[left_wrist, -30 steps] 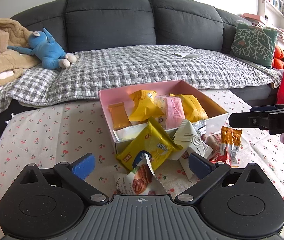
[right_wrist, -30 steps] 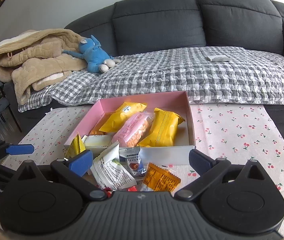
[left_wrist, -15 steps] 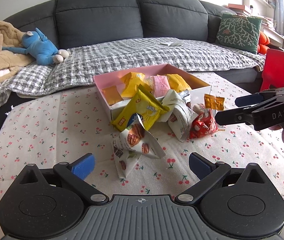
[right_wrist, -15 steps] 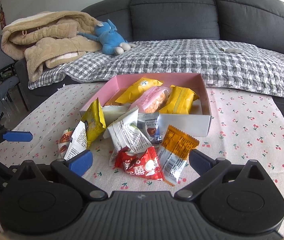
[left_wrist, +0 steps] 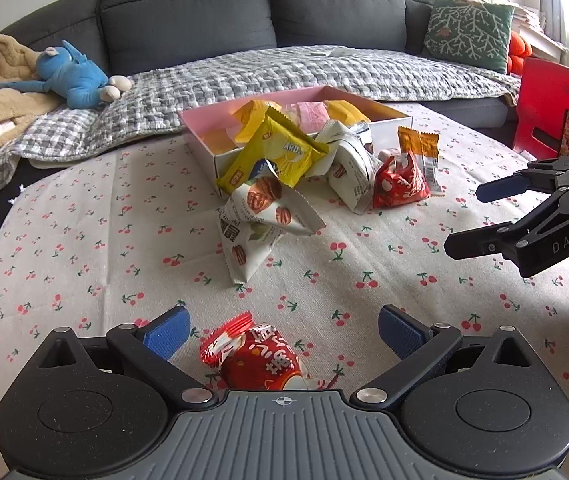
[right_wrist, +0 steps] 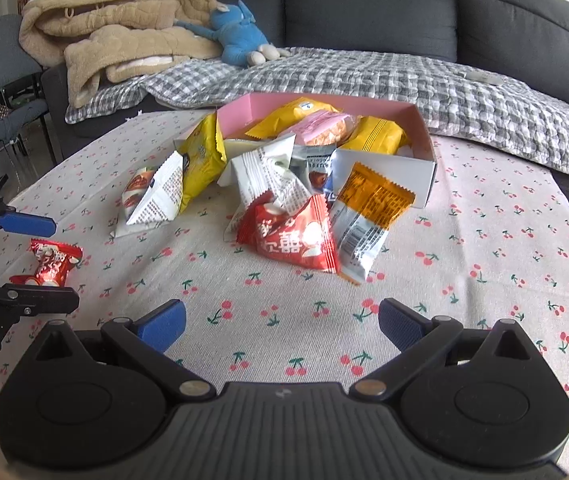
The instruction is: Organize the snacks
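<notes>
both grippers have pulled back from the pile since a second ago, and a small red packet (left_wrist: 258, 356) now shows on the cherry-print cloth (left_wrist: 84, 248), lying loose between the wide-spread fingers of the left gripper (left_wrist: 282, 330) — not clamped. right gripper (right_wrist: 280, 324) also spread wide, holding nothing, over bare cloth. ahead: loose snacks heaped against the near wall of the pink box (right_wrist: 418, 118) — walnut packet (left_wrist: 260, 216), yellow packet (left_wrist: 280, 156), red triangular packet (right_wrist: 292, 232), orange packet (right_wrist: 368, 204). more packets inside the box. beyond, grey sofa (left_wrist: 188, 12) with blue plush toy (left_wrist: 76, 76).
</notes>
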